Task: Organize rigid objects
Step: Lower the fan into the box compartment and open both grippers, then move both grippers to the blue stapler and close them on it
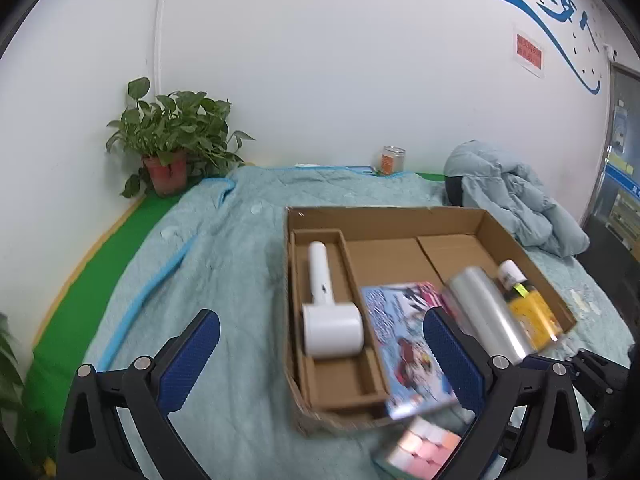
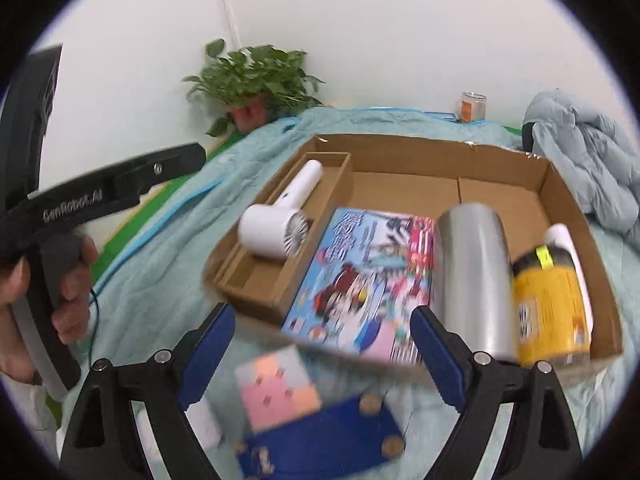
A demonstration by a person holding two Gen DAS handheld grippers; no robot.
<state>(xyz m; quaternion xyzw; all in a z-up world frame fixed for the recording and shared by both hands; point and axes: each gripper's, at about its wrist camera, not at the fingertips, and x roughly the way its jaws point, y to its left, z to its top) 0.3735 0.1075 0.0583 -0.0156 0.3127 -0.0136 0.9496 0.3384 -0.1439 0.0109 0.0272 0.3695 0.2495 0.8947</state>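
A shallow cardboard box [image 1: 384, 216] [image 2: 432, 148] lies on a teal blanket. Its left compartment holds a white hair dryer [image 1: 328, 320] [image 2: 280, 220]. The main part holds a colourful picture book [image 1: 404, 336] [image 2: 360, 276], a silver cylinder [image 1: 484, 308] [image 2: 472, 272] and a yellow bottle with a white cap [image 1: 528, 308] [image 2: 552, 300]. A pastel pink cube [image 1: 424, 448] [image 2: 276, 388] lies on the blanket in front of the box. My left gripper [image 1: 322, 314] stands open short of the box, its pads touching nothing. My right gripper [image 2: 322, 312] is open too, above the cube.
A potted plant [image 1: 168, 140] [image 2: 256, 84] stands in the far left corner, a glass jar [image 1: 392, 160] [image 2: 472, 106] by the wall. A pale blue padded jacket [image 1: 512, 196] [image 2: 592, 160] is heaped at the right. A blue plate with screws [image 2: 324, 436] lies near the cube. A hand holds the left tool [image 2: 120, 192].
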